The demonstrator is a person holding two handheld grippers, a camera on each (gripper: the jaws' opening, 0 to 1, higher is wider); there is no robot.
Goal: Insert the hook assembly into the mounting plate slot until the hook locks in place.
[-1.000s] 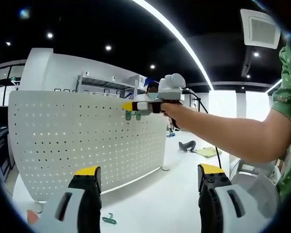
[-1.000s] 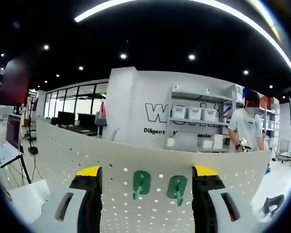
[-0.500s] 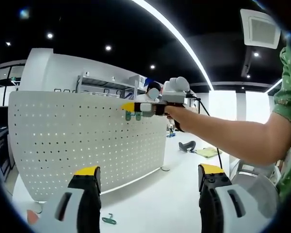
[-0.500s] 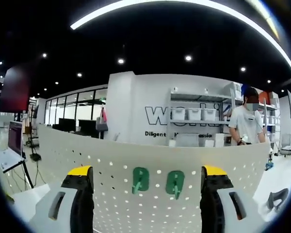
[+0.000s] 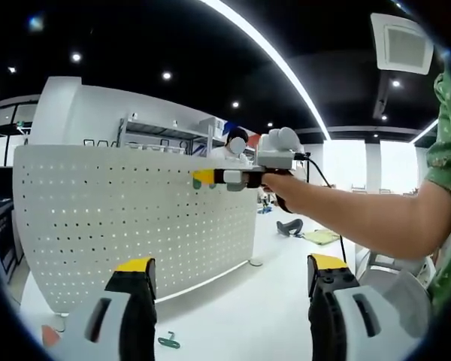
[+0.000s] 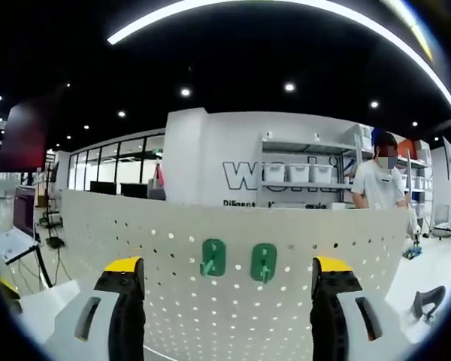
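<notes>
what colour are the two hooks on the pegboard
Green, both hooks on the white pegboard; clearest in the right gripper view.

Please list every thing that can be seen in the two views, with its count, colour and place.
Pegboard: one, white, upright on the table.
Hooks: two, green, side by side on the pegboard near its top edge.
Loose hook: one, green, lying on the table in front of the pegboard.
Table: one, white.
Other person: one, white shirt, behind the pegboard.
Left gripper: yellow-tipped jaws apart, empty.
Right gripper: jaws apart, facing the two hooks.
</notes>
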